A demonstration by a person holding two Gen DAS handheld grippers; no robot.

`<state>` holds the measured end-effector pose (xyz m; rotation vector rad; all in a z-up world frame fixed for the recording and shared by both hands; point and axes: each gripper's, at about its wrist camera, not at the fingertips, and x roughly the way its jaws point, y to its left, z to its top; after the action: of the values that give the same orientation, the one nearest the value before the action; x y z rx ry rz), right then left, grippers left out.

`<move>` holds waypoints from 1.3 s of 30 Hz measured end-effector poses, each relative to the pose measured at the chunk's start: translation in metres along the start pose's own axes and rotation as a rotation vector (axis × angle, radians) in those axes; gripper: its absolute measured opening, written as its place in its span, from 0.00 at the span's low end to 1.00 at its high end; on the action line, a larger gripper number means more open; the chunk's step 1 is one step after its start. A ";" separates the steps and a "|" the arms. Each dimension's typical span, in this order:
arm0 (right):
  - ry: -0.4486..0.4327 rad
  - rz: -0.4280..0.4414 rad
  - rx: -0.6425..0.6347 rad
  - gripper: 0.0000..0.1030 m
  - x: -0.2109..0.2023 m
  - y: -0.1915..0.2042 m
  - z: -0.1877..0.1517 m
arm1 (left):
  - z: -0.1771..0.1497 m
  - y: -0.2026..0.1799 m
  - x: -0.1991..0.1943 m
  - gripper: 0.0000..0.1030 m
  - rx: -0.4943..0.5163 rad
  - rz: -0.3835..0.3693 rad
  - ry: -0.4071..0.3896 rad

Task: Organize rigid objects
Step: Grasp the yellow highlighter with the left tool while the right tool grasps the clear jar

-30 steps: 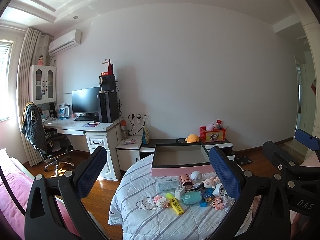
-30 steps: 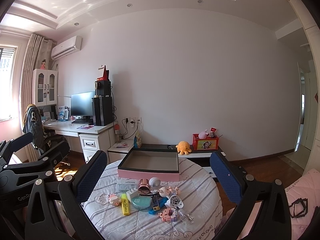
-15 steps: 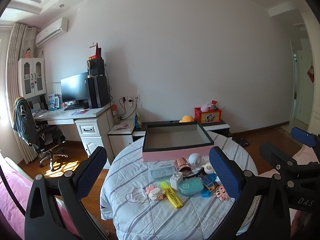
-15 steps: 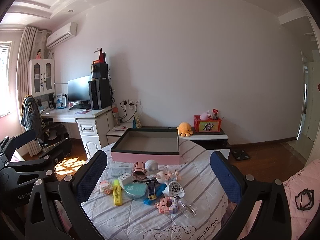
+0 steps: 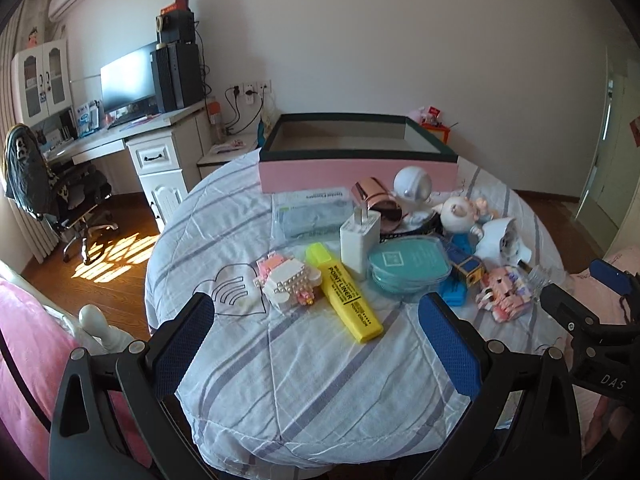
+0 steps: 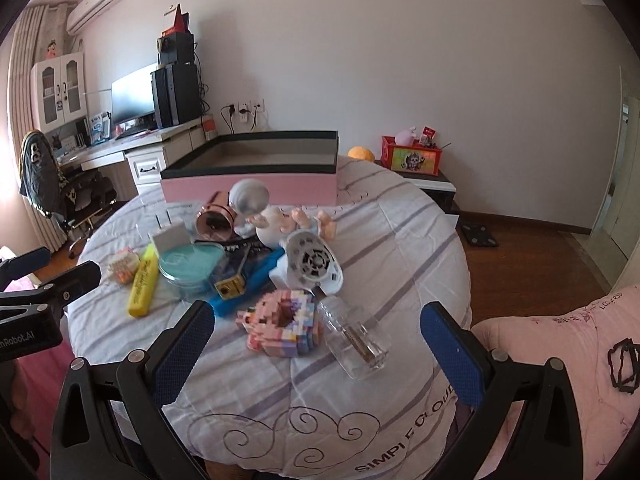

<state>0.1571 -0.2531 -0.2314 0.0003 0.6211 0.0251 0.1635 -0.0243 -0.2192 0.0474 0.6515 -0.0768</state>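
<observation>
Both tongs released: left gripper (image 5: 316,344), right gripper (image 6: 318,344). Clear bottle (image 6: 356,338) at 12 o'clock may roll off table if nudged.

The floor of the pink box (image 5: 357,170) is hidden behind its front wall in both views. The black flat thing (image 5: 404,233) under the rose-gold cup (image 5: 378,204) is mostly covered. The print on the clear packet (image 5: 310,216) is too small to read.
</observation>
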 end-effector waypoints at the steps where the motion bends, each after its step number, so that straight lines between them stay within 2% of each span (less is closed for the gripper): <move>1: 0.012 0.002 -0.002 1.00 0.004 -0.002 -0.002 | -0.003 -0.001 0.005 1.00 0.004 -0.005 0.012; 7: 0.038 0.031 0.004 1.00 0.018 -0.016 -0.009 | -0.011 -0.001 0.017 1.00 -0.018 -0.021 0.053; 13: 0.044 0.052 -0.010 0.99 0.019 -0.024 -0.015 | -0.015 0.007 0.025 1.00 -0.066 0.003 0.063; 16: 0.057 0.080 -0.011 0.92 0.024 -0.028 -0.018 | -0.014 -0.001 0.029 0.99 -0.049 -0.002 0.063; 18: 0.070 0.099 -0.015 0.79 0.029 -0.031 -0.019 | -0.014 -0.009 0.033 0.95 -0.017 0.010 0.074; 20: 0.073 0.129 -0.017 0.70 0.032 -0.034 -0.020 | -0.015 -0.013 0.039 0.83 -0.016 0.008 0.091; 23: 0.078 0.142 -0.046 0.50 0.037 -0.033 -0.020 | -0.014 -0.016 0.051 0.74 -0.023 0.007 0.123; 26: 0.075 0.157 -0.062 0.39 0.041 -0.033 -0.019 | -0.011 -0.016 0.059 0.70 -0.035 0.014 0.129; 27: 0.072 0.162 -0.066 0.36 0.042 -0.034 -0.019 | -0.009 -0.016 0.061 0.70 -0.032 0.020 0.134; 34: 0.060 0.178 -0.049 0.35 0.052 -0.040 -0.015 | -0.001 -0.013 0.076 0.68 -0.030 0.022 0.140; 36: 0.058 0.183 -0.043 0.31 0.054 -0.041 -0.013 | -0.003 -0.012 0.075 0.58 -0.016 0.001 0.124; 38: 0.054 0.199 -0.026 0.31 0.055 -0.044 -0.011 | -0.003 -0.011 0.073 0.35 -0.005 -0.014 0.112; 39: 0.052 0.205 -0.016 0.31 0.055 -0.045 -0.010 | -0.003 -0.009 0.072 0.28 -0.008 -0.017 0.108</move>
<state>0.1967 -0.2969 -0.2720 0.0477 0.6708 0.2288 0.2177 -0.0366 -0.2655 0.0384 0.7603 -0.0880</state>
